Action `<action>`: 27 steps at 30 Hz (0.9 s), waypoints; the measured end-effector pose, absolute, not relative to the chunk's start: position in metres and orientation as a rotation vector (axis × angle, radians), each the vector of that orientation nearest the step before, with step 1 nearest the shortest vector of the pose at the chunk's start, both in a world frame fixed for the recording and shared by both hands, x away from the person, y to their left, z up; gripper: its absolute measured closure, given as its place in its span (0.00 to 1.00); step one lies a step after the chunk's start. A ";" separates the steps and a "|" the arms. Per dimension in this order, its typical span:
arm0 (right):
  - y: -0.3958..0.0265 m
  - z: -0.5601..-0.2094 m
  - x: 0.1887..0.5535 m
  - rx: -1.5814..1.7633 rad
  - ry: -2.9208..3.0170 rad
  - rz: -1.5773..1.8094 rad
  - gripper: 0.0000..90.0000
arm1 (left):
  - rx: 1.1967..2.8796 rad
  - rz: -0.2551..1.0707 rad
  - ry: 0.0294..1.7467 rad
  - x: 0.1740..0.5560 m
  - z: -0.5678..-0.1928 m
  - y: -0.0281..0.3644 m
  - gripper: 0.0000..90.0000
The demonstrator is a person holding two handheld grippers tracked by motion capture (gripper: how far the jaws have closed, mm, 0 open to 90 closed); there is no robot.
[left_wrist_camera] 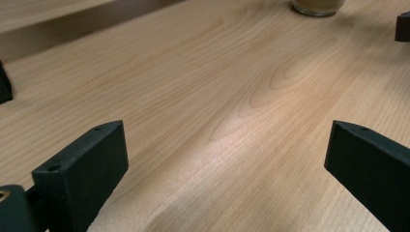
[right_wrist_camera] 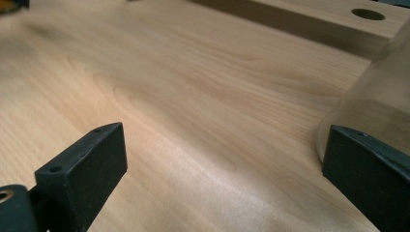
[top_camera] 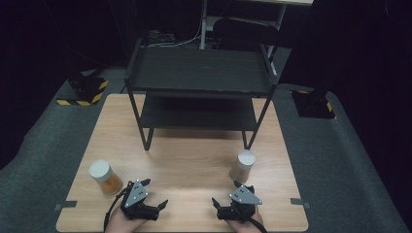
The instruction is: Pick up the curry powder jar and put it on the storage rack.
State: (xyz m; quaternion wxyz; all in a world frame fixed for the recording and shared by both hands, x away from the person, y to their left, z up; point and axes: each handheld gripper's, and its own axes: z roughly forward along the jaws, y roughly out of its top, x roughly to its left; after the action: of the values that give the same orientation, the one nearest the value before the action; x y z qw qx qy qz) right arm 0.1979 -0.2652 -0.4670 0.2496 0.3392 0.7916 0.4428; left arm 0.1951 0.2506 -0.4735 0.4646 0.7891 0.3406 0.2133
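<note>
**Two upright jars, each just ahead of its own gripper**

While both hands rest at the near edge of the pale wooden table [top_camera: 194, 160], nothing is held yet: the left gripper [top_camera: 154, 194] and the right gripper [top_camera: 224, 193] each stand with jaws spread wide, and the gripper views show bare wood between the black pads.

Take the black two-tier metal shelf rack [top_camera: 199, 73] at the far half of the table as the landmark. On the near side of its right front leg stands the round jar with a white lid and pale beige contents [top_camera: 242, 166], upright, its long axis vertical. It lies just beyond the right gripper and a little to that gripper's outer side; in the right gripper view its clear wall [right_wrist_camera: 382, 106] rises close behind the right-hand jaw, near it, though I cannot quite tell whether the two touch.

The other round jar, white-lidded with orange-amber contents [top_camera: 104, 177], stands upright well to the near left of the rack's left front leg, beside the left gripper on its outer side, and apart from it.

So each jar is nearer its own hand. My guess is the right gripper has the shorter job: a small shift outward and forward would bring the beige jar between its open jaws, side-on, for a level grip around the body.
</note>
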 end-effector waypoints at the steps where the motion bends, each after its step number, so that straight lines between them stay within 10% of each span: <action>1: -0.266 -0.466 0.198 0.915 2.165 1.199 0.00 | 1.944 0.520 0.840 0.196 -0.473 0.251 0.02; 27: -0.272 -0.464 0.201 0.923 2.210 1.224 0.00 | 1.939 0.507 0.834 0.194 -0.473 0.258 0.01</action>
State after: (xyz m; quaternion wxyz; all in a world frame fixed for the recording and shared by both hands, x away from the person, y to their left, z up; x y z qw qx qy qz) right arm 0.2015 -0.2716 -0.4639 0.2240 0.3345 0.8008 0.4434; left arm 0.1941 0.2580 -0.4734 0.4667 0.7899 0.3399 0.2066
